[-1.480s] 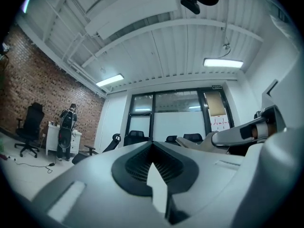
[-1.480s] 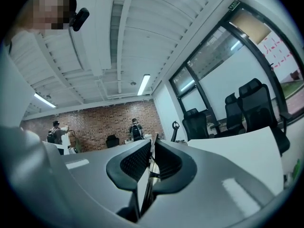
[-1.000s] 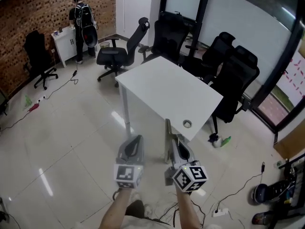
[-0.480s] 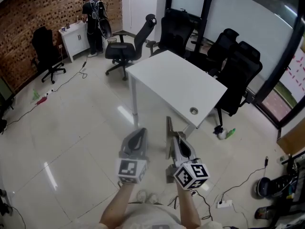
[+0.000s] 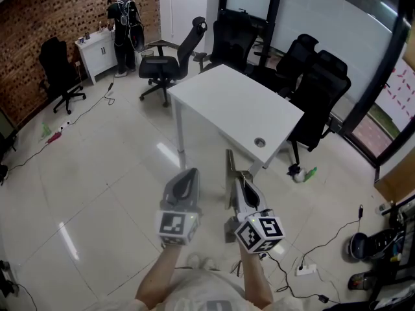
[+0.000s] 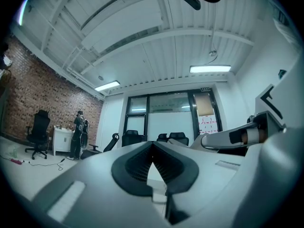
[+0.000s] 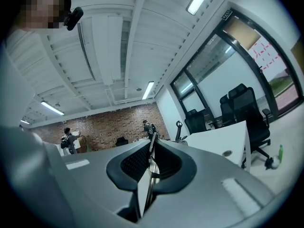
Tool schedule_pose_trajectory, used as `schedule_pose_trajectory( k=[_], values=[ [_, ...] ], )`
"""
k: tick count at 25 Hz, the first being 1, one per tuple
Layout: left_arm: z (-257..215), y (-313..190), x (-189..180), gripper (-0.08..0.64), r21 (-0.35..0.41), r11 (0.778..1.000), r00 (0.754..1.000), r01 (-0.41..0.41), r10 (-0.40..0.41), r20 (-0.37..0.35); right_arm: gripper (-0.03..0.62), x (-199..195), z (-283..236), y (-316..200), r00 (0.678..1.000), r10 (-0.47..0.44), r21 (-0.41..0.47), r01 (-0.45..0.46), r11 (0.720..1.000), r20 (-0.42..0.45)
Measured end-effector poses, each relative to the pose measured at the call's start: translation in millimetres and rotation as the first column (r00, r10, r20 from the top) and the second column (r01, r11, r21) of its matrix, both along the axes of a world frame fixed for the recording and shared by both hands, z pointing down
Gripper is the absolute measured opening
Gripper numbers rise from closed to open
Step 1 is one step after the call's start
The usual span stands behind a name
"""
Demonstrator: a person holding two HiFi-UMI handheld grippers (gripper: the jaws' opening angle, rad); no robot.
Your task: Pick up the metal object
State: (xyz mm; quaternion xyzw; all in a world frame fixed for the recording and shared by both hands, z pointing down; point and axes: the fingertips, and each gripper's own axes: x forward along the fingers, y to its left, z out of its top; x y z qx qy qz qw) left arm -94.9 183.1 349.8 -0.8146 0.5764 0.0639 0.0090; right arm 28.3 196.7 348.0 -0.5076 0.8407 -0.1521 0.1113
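My right gripper (image 5: 240,182) is shut on a thin flat metal strip (image 5: 229,172) that sticks up past its jaws toward the white table (image 5: 224,102). In the right gripper view the metal strip (image 7: 151,167) stands edge-on, pinched between the dark pads (image 7: 135,163). My left gripper (image 5: 189,174) is held beside it, to the left, over the tiled floor. In the left gripper view my left gripper (image 6: 153,145) has its tips together and nothing between them. Both grippers are held near my body, short of the table's near corner.
A small ring-shaped thing (image 5: 260,142) lies near the table's front edge. Black office chairs (image 5: 318,102) crowd the table's far and right sides. A person (image 5: 122,24) stands at a white cabinet far left. A green bottle (image 5: 306,173) and a power strip (image 5: 303,269) with cables lie on the floor at the right.
The head view has shifted a little, so the table sits slightly differently in the frame. Both grippers keep their pose, and the metal strip stays in the right one.
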Motion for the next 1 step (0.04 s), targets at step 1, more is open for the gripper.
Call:
schedule_pose_trajectory(
  k=[1],
  values=[
    [1.2, -0.1, -1.4, -0.003, -0.006, 1.000, 1.000, 0.001, -0.001, -0.005, 0.034, -0.3, -2.5, -0.3, 1.000, 0.001, 0.001, -0.001, 1.000, -0.001]
  ],
)
